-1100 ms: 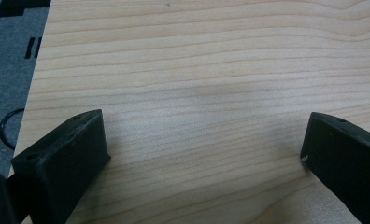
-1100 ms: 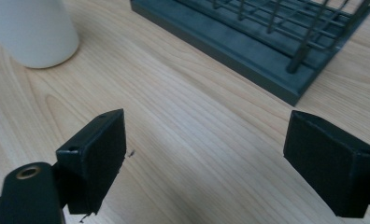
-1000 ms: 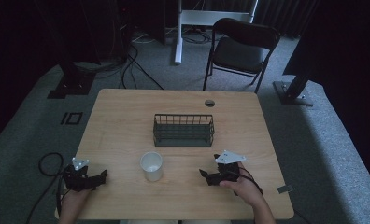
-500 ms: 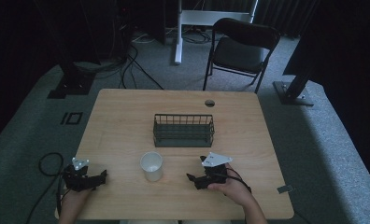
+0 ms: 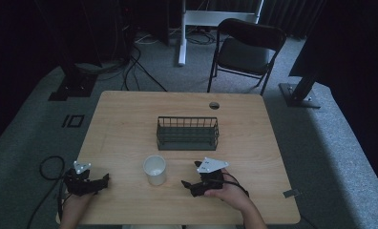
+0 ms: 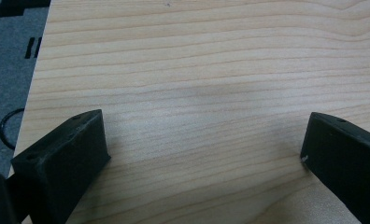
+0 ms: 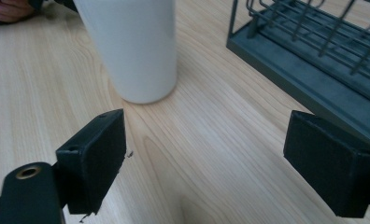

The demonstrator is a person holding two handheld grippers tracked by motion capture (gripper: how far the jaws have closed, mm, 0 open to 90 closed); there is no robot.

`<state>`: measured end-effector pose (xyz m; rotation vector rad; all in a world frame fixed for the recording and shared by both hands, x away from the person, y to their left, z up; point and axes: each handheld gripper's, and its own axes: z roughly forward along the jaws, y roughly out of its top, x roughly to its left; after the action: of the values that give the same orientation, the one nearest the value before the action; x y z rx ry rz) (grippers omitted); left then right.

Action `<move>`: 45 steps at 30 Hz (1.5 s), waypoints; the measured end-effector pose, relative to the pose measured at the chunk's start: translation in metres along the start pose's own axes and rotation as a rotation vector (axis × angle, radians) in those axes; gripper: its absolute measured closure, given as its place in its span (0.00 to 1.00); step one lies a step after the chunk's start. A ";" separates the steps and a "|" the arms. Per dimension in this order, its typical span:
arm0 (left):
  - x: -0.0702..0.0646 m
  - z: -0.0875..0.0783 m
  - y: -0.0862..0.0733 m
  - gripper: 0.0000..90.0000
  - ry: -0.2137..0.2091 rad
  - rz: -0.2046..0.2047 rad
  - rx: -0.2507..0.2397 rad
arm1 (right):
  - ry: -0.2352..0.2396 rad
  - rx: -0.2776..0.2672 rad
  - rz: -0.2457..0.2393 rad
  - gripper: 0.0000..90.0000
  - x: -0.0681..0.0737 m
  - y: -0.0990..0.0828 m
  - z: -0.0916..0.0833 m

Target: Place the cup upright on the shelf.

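Observation:
A white cup (image 5: 155, 169) stands upright on the wooden table (image 5: 130, 119), in front of a dark wire basket (image 5: 187, 133). My right gripper (image 5: 189, 185) lies low on the table just right of the cup, open, its jaws pointing left toward it. In the right gripper view the cup (image 7: 131, 46) stands a short way ahead of the left jaw, with the basket (image 7: 314, 51) at the upper right and nothing between the jaws. My left gripper (image 5: 103, 180) rests near the table's front left corner, open over bare wood (image 6: 197, 107).
A folding chair (image 5: 246, 50) stands beyond the table's far edge. A round cable hole (image 5: 214, 105) is in the tabletop behind the basket. Cables and stand bases lie on the grey floor at the left and right.
My right gripper has moved left across the table toward the cup and now points at it. The left gripper and the cup have stayed where they were.

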<state>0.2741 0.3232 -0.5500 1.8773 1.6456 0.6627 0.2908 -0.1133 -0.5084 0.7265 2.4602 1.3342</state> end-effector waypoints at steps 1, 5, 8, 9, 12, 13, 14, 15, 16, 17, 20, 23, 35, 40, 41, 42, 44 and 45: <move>0.000 0.000 0.000 0.01 0.000 0.000 0.000 | 0.004 0.001 -0.005 0.14 0.001 0.001 0.001; 0.000 0.000 0.000 0.01 0.000 0.000 0.000 | 0.018 -0.002 -0.020 0.14 0.007 0.005 0.007; 0.000 0.000 0.000 0.01 0.000 0.000 0.000 | 0.032 -0.005 -0.027 0.14 0.011 0.008 0.012; 0.000 0.000 0.000 0.01 0.000 0.000 0.000 | 0.037 -0.004 -0.027 0.14 0.012 0.009 0.014; 0.000 0.000 0.000 0.01 0.000 0.000 0.000 | 0.052 0.001 -0.042 0.14 0.017 0.012 0.019; 0.000 0.000 0.000 0.01 0.000 0.000 0.000 | 0.054 0.000 -0.043 0.14 0.018 0.013 0.020; 0.000 0.000 0.000 0.01 0.000 0.000 0.000 | 0.058 0.001 -0.045 0.14 0.019 0.013 0.022; 0.000 0.000 0.000 0.01 0.000 0.000 0.000 | 0.063 0.000 -0.044 0.14 0.020 0.014 0.023; 0.000 0.000 0.000 0.01 0.000 0.000 0.000 | 0.071 -0.002 -0.043 0.14 0.021 0.015 0.025; 0.000 0.000 0.000 0.01 0.000 0.000 0.000 | 0.077 -0.003 -0.050 0.14 0.023 0.016 0.026; 0.000 0.000 0.000 0.01 0.000 0.000 0.000 | 0.093 -0.004 -0.055 0.14 0.027 0.019 0.031; 0.000 0.000 0.000 0.01 0.000 0.000 0.000 | 0.104 -0.009 -0.053 0.14 0.029 0.021 0.035; 0.000 0.000 0.000 0.01 0.000 0.000 0.000 | 0.116 -0.020 -0.069 0.14 0.039 0.032 0.055; 0.000 0.000 0.000 0.01 0.000 0.000 0.000 | 0.112 -0.043 -0.069 0.14 0.040 0.037 0.062; 0.000 0.000 0.000 0.01 0.000 0.000 0.000 | 0.112 -0.050 -0.064 0.14 0.040 0.037 0.063; 0.000 0.000 0.000 0.01 0.000 0.000 0.000 | 0.114 -0.052 -0.063 0.14 0.040 0.038 0.064; 0.000 0.000 0.000 0.01 0.000 0.000 0.000 | 0.109 -0.053 -0.064 0.14 0.040 0.039 0.067; 0.000 0.000 0.000 0.01 0.000 0.000 0.000 | 0.109 -0.055 -0.059 0.14 0.040 0.039 0.068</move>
<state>0.2741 0.3232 -0.5500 1.8774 1.6454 0.6626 0.2987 -0.0260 -0.5122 0.5786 2.4967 1.4491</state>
